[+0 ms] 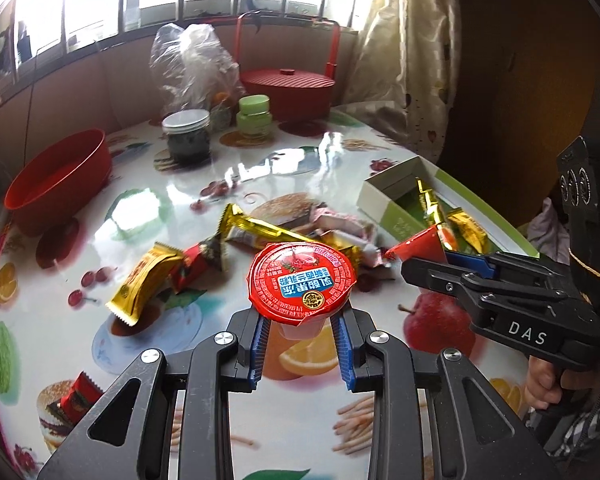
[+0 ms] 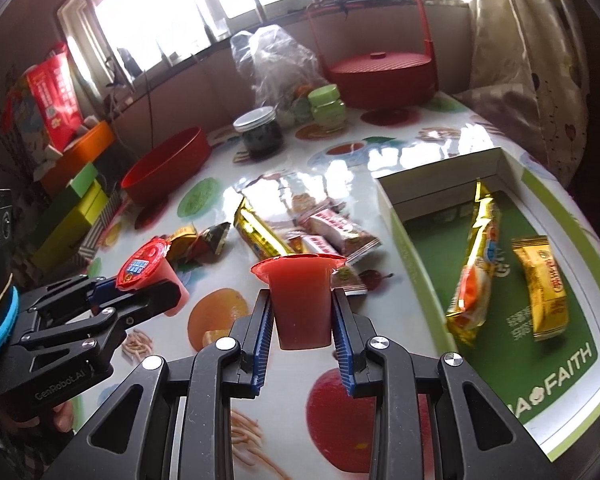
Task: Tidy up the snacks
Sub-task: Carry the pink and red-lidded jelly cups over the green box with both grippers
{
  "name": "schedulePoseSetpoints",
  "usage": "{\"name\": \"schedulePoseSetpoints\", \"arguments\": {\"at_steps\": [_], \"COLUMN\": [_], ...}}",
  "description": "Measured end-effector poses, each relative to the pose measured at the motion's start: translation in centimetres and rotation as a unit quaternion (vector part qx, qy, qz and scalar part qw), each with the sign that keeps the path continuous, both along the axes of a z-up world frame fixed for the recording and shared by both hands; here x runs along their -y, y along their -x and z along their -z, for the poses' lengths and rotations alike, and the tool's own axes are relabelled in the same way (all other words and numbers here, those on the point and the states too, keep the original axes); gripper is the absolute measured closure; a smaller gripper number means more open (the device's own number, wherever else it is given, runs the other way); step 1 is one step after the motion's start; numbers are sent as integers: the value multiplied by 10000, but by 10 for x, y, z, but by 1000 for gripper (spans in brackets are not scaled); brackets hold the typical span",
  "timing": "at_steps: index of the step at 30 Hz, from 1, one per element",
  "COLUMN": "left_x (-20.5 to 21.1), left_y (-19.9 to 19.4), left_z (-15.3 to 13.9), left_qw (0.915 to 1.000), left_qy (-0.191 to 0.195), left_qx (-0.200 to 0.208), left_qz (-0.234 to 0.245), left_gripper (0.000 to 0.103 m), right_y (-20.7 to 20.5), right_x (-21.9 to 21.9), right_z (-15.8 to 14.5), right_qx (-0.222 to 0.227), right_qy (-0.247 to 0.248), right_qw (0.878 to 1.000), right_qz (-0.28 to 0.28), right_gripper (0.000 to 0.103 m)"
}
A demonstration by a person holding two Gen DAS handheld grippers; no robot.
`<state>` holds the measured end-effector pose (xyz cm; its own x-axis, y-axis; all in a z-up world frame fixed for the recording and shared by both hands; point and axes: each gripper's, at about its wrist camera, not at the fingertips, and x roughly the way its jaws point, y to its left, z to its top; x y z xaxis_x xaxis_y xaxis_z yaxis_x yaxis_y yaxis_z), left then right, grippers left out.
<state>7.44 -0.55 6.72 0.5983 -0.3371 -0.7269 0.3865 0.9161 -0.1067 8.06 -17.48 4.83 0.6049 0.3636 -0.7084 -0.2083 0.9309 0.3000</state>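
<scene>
My left gripper is shut on a red-lidded jelly cup, held above the table; it also shows in the right wrist view. My right gripper is shut on a second red jelly cup, also seen in the left wrist view. A green-lined box at the right holds a long gold packet and a small gold packet. Loose snacks lie mid-table: gold bar, gold packet, red triangle packet, pink packets.
A red bowl stands at the left, a dark jar, a green jar, a plastic bag and a red lidded basket at the back. A small red packet lies near the front left edge.
</scene>
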Motion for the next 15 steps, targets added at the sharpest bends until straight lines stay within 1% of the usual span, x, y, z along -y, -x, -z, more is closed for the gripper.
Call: {"name": "schedulePoseSetpoints", "arguments": {"at_steps": [15], "left_x": [47], "left_y": [3], "left_z": [-11], "left_qw": [9990], "left_qy": [34], "left_qx": [80], "left_qz": [445], "left_gripper": [73], "right_y": [11], "right_x": [45], "right_z": [-7], "right_qx": [109], "right_qy": [-37], "right_qw": [9989], "right_qz": [460], "right_gripper": [76]}}
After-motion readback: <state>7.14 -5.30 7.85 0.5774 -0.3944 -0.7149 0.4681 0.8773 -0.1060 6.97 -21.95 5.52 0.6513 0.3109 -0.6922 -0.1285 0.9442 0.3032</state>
